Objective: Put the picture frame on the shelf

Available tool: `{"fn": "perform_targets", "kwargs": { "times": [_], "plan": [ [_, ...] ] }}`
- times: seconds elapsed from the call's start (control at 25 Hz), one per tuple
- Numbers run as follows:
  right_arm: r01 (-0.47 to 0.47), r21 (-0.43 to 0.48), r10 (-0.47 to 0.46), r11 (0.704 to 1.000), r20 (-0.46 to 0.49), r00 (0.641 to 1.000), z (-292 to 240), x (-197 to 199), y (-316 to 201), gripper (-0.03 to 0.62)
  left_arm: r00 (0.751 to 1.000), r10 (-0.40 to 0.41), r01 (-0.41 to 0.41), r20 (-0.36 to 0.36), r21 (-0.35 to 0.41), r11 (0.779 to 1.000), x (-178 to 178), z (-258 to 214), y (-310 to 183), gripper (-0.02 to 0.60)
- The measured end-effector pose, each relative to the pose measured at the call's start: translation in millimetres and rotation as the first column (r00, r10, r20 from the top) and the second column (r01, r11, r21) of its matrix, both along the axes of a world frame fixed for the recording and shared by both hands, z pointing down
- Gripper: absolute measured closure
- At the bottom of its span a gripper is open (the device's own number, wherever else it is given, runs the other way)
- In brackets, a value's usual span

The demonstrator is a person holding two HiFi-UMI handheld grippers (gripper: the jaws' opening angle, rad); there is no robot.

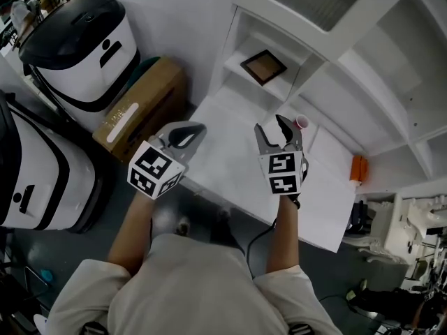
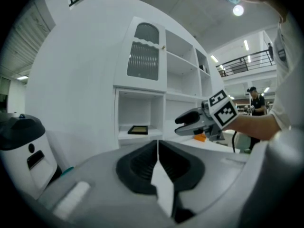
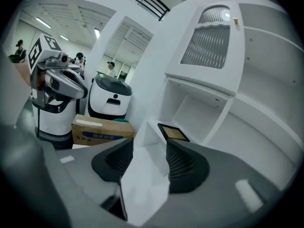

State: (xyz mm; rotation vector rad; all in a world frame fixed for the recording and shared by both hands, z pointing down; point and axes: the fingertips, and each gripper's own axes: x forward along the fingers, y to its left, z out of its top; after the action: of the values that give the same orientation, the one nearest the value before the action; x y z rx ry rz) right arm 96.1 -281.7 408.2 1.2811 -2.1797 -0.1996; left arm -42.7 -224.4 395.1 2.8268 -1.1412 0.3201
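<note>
Picture frame (image 1: 263, 66): lies flat in the lowest left compartment, near its front edge, so your task looks done
Shelf (image 1: 236, 75): rises behind the far edge of the surface (image 1: 328, 201)
Left gripper (image 1: 198, 128): fingers (image 2: 142, 167) pressed together on nothing, held by the surface's left corner, clear of the frame
Right gripper (image 1: 272, 125): fingers (image 3: 183, 161) partly apart, nothing between them; you hold it above the surface, apart from the shelf, probably because nothing is left to carry

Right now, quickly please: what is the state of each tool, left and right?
Left tool: closed, holding nothing.
Right tool: open, holding nothing; the picture frame lies beyond it, untouched.
</note>
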Motion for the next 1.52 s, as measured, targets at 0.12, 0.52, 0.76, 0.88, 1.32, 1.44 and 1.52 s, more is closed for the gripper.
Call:
{"fn": "perform_targets", "kwargs": {
  "times": [0.12,0.52,0.76,0.88,1.32,1.44,1.52],
  "plan": [
    [-0.035,-0.009,0.035,0.999,0.045,0.998,-2.4,1.6,17.5,0.390,1.000,0.016,-0.016,0.002,0.013,1.000,0.6,-5.4,7.3,0.572],
    [-0.108,-0.012,0.108,0.994,0.176,0.978,-14.4,0.9,70.2,0.517,0.996,0.084,-0.084,0.004,0.044,0.995,9.8,-16.9,35.5,0.572],
    [-0.135,0.024,0.127,0.991,0.214,0.969,-34.4,1.4,99.4,0.582,0.994,0.109,-0.109,0.007,0.064,0.992,11.4,-22.9,52.5,0.572],
    [-0.157,0.041,0.144,0.987,0.226,0.963,-43.3,4.0,111.5,0.586,0.993,0.117,-0.117,0.010,0.076,0.990,12.1,-27.8,59.0,0.572],
    [-0.132,0.081,0.112,0.988,0.215,0.970,-64.9,-6.2,149.0,0.588,0.989,0.147,-0.148,0.014,0.132,0.980,21.7,-47.5,82.6,0.572],
    [-0.146,0.111,0.114,0.983,0.254,0.960,-76.0,-5.8,159.6,0.586,0.990,0.144,-0.144,0.012,0.153,0.978,21.1,-54.3,87.7,0.572],
    [-0.145,0.124,0.107,0.982,0.274,0.956,-82.6,-6.0,166.0,0.588,0.990,0.140,-0.140,0.014,0.171,0.975,22.0,-60.2,89.8,0.572]
  ]
}}
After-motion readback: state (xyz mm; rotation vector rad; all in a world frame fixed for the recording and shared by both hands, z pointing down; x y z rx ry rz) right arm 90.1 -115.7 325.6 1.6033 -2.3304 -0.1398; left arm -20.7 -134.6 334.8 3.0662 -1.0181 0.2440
